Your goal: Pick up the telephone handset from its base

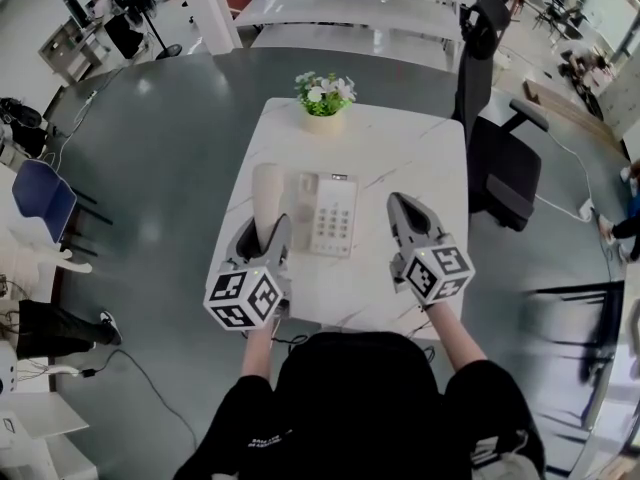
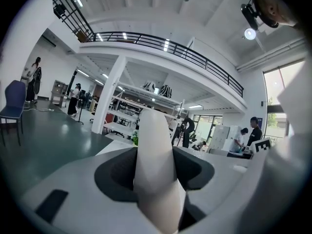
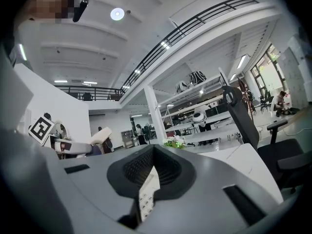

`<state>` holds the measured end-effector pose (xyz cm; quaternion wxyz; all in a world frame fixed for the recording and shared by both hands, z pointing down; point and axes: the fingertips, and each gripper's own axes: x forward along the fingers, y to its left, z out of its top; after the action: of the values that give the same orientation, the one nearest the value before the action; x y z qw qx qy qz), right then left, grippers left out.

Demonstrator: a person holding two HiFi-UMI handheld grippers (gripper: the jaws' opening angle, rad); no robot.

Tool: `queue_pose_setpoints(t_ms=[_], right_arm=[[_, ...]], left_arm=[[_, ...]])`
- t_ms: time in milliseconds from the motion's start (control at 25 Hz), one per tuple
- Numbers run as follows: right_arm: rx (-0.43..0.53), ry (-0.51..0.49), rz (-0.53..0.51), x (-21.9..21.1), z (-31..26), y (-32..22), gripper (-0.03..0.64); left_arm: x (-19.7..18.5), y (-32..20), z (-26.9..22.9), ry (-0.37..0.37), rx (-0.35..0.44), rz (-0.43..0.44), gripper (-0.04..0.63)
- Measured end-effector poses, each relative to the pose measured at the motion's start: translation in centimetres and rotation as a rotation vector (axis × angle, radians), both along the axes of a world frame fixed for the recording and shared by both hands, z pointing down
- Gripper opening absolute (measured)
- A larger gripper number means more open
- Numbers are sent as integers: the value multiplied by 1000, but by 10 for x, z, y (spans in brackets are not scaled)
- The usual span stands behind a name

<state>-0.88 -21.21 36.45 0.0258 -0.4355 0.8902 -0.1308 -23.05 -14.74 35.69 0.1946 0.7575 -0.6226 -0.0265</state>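
A cream telephone handset stands up between the jaws of my left gripper, which is shut on it. It is lifted off the left side of the white phone base. In the left gripper view the handset fills the gap between the dark pads of that gripper. My right gripper hovers just right of the base, shut and holding nothing. In the right gripper view only a sliver of the keypad shows through the slit between the jaws of the right gripper.
The base sits on a white marble table, and a small pot of flowers stands at the table's far edge. A black office chair is at the table's right side. Dark floor surrounds the table.
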Motion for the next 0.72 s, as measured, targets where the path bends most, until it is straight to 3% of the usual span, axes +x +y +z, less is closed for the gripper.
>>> queue_pose_setpoints(t_ms=[720], right_arm=[[120,-50,13,11,-46,6,-9]], left_arm=[[-29,34,-37,36,111,-71,207]])
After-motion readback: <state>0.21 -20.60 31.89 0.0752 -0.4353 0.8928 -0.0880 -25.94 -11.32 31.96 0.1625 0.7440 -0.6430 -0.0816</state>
